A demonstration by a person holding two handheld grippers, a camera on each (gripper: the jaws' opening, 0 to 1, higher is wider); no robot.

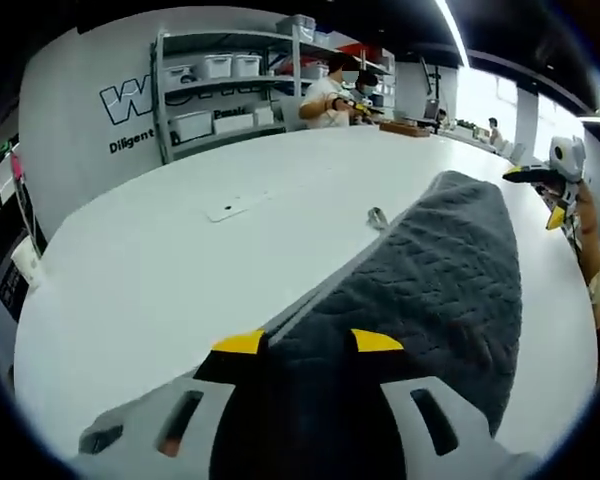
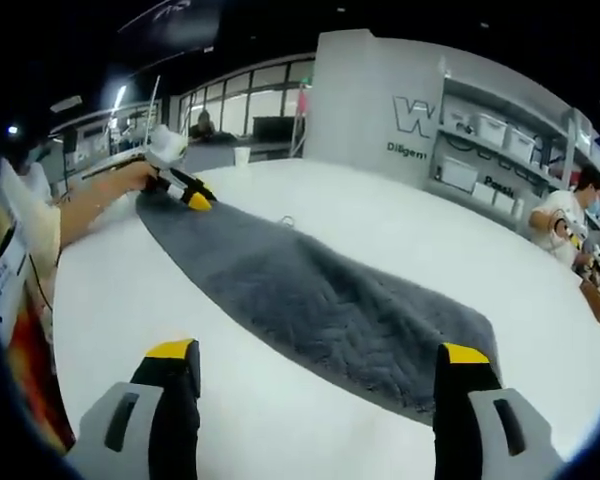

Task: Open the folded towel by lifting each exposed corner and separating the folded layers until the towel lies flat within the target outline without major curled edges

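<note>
A dark grey towel (image 1: 450,270) lies as a long folded strip on the white table (image 1: 160,270). My left gripper (image 1: 308,342) is shut on its near end, with the cloth bunched between the yellow-tipped jaws. In the right gripper view the towel (image 2: 320,300) runs from the left gripper (image 2: 188,194), held by a hand at the far left, down to the lower right. My right gripper (image 2: 318,352) stands open just short of the towel's long edge, with nothing between its jaws. It also appears as the right gripper (image 1: 550,190) beside the towel's far end.
A small metal object (image 1: 377,216) and a pale tape mark (image 1: 230,209) lie on the table left of the towel. Shelves with white bins (image 1: 230,90) stand behind, and people (image 1: 330,95) work at a far bench. A cup (image 2: 242,155) stands at the table's far edge.
</note>
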